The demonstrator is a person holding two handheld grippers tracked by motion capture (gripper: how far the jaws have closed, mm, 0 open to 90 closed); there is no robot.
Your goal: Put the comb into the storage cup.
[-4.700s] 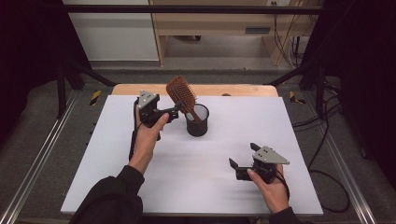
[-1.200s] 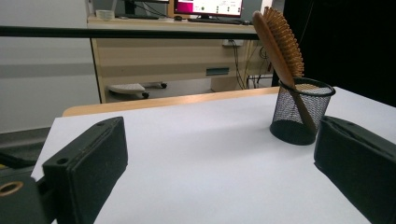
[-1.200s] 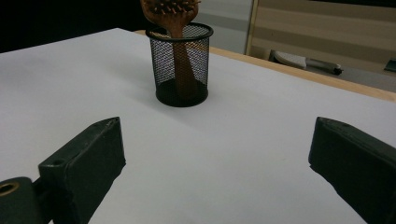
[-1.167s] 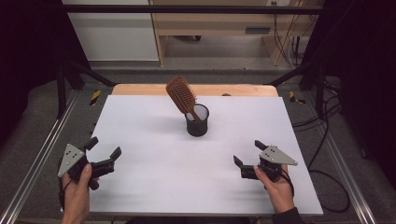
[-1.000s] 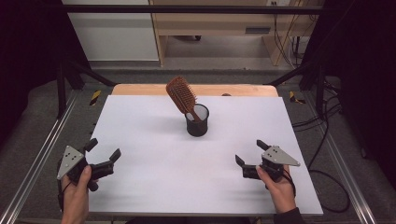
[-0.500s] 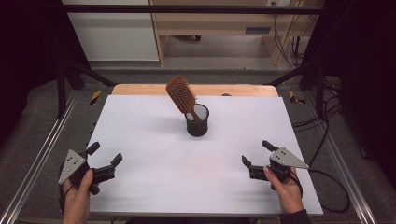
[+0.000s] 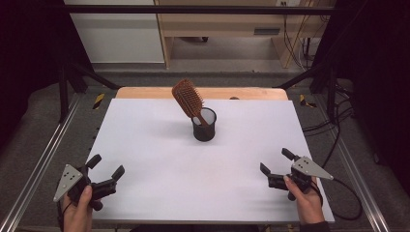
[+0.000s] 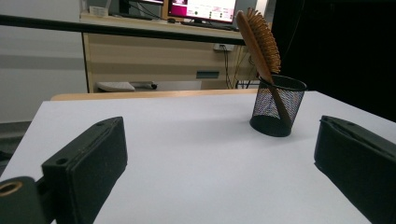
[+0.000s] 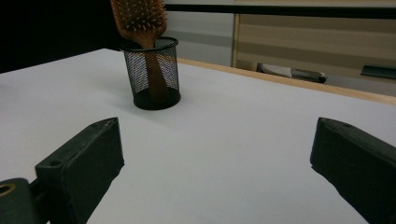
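A brown wooden paddle hairbrush [image 7: 188,100] stands handle-down in a small round black wire-mesh cup [image 7: 204,125]. The brush leans, its bristled oval head sticking out well above the cup's rim and tilting toward the far left of the table in the high view. The cup sits upright on the white rectangular tabletop [image 7: 159,183], a little beyond its middle, closer to the far edge than to the person.

In the left gripper view, the brush [image 8: 257,40] and cup [image 8: 278,106] appear ahead and to the right, between the two black jaws but well away from them. In the right gripper view, the brush [image 9: 139,17] and cup [image 9: 153,73] appear ahead and to the left.

The left gripper [image 7: 107,172], held in the person's left hand [image 7: 77,213], hovers at the near left corner of the table, its jaws spread wide with nothing between them. The right gripper [image 7: 275,165], held in the right hand [image 7: 306,202], is near the near right corner, jaws likewise spread apart and empty. Both grippers are well apart from the cup and from each other.

A strip of light wood [image 7: 145,92] runs along the table's far edge.
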